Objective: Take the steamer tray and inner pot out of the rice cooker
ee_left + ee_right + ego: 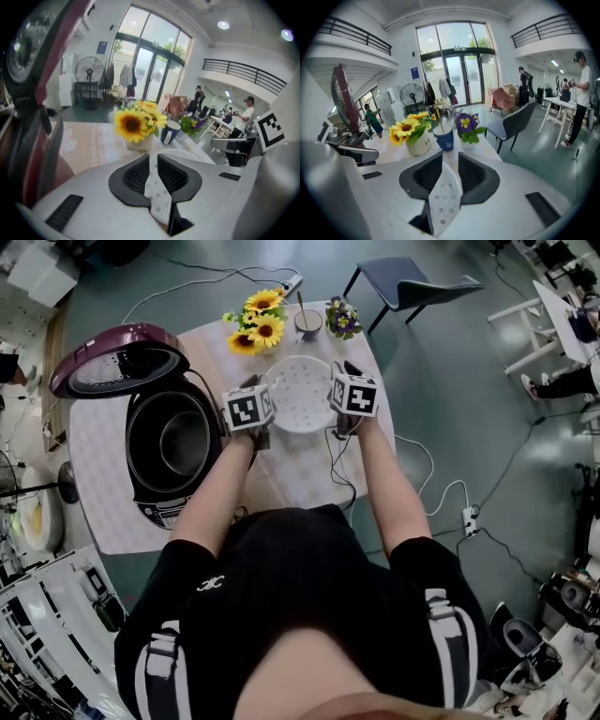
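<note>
Arms outstretched, left gripper [153, 174] and right gripper [449, 176] pinch steamer tray [300, 397] sides.

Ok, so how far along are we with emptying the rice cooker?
Done: the lid is up and the steamer tray is out of the rice cooker. In hand: the left tool and right tool each grip the tray's rim, with the tray over the table beside the cooker. Left: set the tray down, then lift out the inner pot, which sits in the cooker.
</note>
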Available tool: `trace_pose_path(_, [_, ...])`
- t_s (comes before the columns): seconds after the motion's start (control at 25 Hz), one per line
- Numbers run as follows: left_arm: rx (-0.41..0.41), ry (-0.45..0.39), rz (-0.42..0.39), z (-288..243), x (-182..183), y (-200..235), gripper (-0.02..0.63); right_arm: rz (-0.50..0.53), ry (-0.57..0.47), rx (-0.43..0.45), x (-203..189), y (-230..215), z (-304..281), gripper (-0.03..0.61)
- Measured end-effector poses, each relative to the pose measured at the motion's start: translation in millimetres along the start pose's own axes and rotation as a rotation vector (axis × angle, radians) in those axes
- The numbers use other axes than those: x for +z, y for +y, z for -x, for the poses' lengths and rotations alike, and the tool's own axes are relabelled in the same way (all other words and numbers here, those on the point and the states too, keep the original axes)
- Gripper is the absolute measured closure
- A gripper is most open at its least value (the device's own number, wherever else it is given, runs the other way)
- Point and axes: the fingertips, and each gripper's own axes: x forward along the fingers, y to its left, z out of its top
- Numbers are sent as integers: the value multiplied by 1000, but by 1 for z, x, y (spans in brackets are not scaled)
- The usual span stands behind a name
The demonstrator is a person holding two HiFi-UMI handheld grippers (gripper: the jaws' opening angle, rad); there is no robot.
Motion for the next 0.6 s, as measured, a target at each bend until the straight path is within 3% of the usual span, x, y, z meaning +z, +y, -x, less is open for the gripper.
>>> trace_pose_path(0.24, [-15, -270, -116, 68, 60, -21, 569, 103, -296, 23, 81, 38, 73, 491])
trace_pose_path(0.44, [-30, -490, -251, 147, 108, -47, 569, 100, -533, 51, 128, 65, 147, 492])
trace_pose_path(0.6, [-41, -580, -300, 197, 118, -56, 576, 117, -654, 53, 145, 84, 197, 500])
